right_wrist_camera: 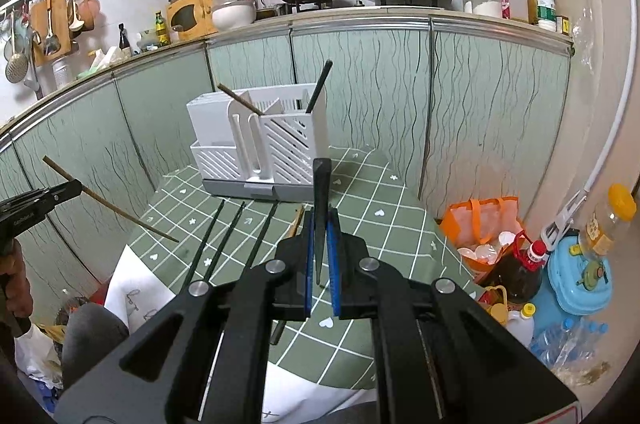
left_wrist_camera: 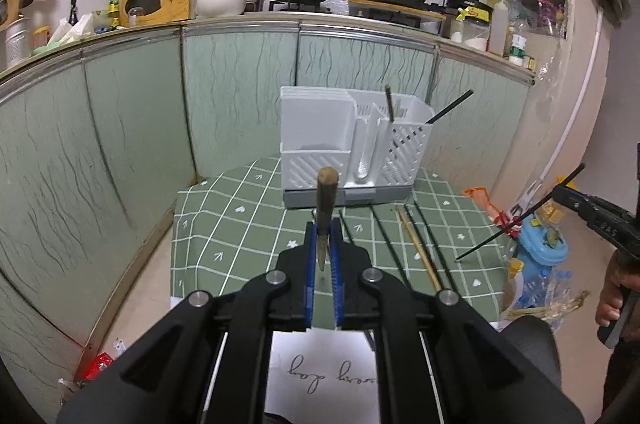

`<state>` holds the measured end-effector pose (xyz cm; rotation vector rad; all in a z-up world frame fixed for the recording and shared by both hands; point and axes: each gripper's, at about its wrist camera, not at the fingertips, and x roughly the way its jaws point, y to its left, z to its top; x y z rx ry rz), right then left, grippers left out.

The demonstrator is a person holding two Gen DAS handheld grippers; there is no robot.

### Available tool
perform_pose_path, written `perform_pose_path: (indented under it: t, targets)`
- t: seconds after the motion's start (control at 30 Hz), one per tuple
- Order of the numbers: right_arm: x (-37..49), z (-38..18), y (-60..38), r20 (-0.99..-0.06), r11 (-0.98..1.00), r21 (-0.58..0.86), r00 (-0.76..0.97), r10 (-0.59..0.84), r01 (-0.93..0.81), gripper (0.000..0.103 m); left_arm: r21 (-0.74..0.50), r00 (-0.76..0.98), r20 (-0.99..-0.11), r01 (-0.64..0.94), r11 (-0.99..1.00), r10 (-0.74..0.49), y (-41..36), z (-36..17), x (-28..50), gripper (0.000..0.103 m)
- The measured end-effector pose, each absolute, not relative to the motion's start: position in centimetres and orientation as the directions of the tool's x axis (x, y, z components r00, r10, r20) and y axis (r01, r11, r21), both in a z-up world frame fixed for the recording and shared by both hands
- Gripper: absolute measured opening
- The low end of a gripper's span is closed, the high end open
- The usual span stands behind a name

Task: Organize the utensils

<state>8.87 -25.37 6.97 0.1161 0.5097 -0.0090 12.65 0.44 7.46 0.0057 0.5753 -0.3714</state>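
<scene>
Two hand-held grippers hover above a small table draped in a green checked tablecloth (left_wrist_camera: 224, 224), each clamped on a single chopstick. The left gripper (left_wrist_camera: 325, 236) has its blue-padded jaws closed on a brown wooden chopstick (left_wrist_camera: 326, 196), pinched near the middle, its blunt end standing up toward 12 o'clock. The right gripper (right_wrist_camera: 320, 236) is likewise closed on a dark chopstick (right_wrist_camera: 321, 192), gripped partway along its length.

At 12 o'clock from both tools, at the table's far edge, stands a white slotted utensil holder (right_wrist_camera: 260, 144). Its perforated right-hand compartment already holds one brown stick (right_wrist_camera: 236, 100) and one dark stick (right_wrist_camera: 318, 88), both leaning. Several loose chopsticks (left_wrist_camera: 416, 248) lie on the cloth between the grippers and the holder, mostly dark ones alongside one pale bamboo stick.

The sticks look light, stiff and smooth, so a mid-shaft pinch seems likely to let them pivot or slip between the pads. A hold nearer the thick end, tip hanging down, would probably steer best into the compartment's narrow opening. The holder itself looks light enough to shift if knocked.
</scene>
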Motion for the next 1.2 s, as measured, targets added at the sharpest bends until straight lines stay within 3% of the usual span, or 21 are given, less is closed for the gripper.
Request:
perform_pose_path:
  t: [0.37, 1.2]
  targets:
    - [10.2, 10.6, -25.0, -0.455, 0.994, 0.111, 0.888, 0.061, -0.011, 0.006, -0.144, 0.733, -0.509, 0.445, 0.884, -0.452, -1.7, 11.1, 14.6, 0.008]
    - [17.5, 19.9, -27.2, -0.338, 0.986, 0.115, 0.928, 0.155, -0.123, 0.006, -0.073, 0.713, -0.419, 0.59, 0.804, -0.562, -8.0, 19.2, 21.5, 0.008]
